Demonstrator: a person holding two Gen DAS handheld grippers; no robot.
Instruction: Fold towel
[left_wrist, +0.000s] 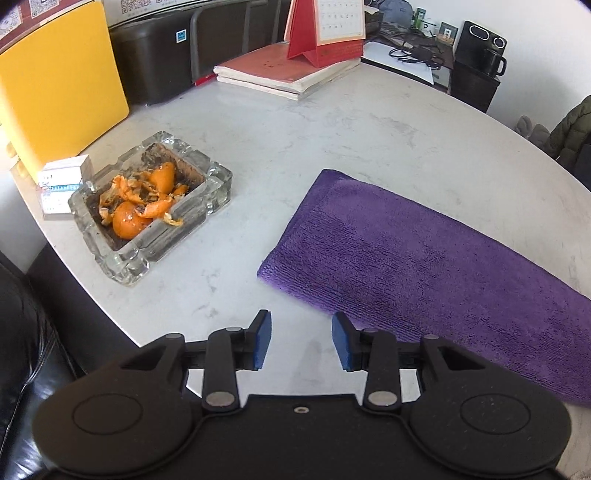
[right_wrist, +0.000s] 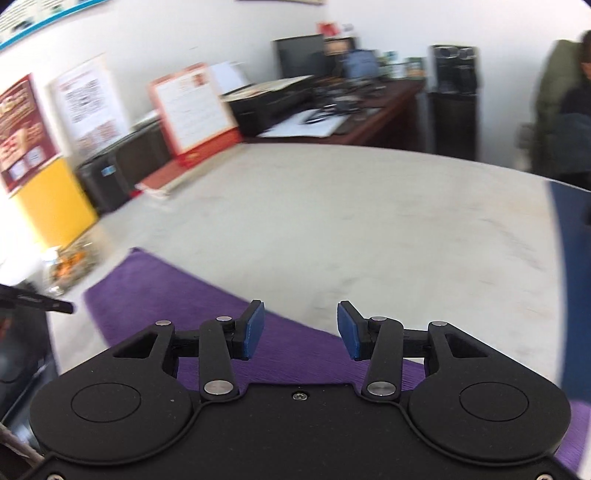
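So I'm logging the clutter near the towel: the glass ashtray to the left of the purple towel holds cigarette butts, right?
Not quite. The glass ashtray does sit left of the purple towel, but it holds orange peel, not cigarette butts. The left wrist view shows it.

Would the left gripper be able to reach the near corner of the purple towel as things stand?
Probably yes: the left gripper hangs open over bare table, and the purple towel lies just beside it with nothing between.
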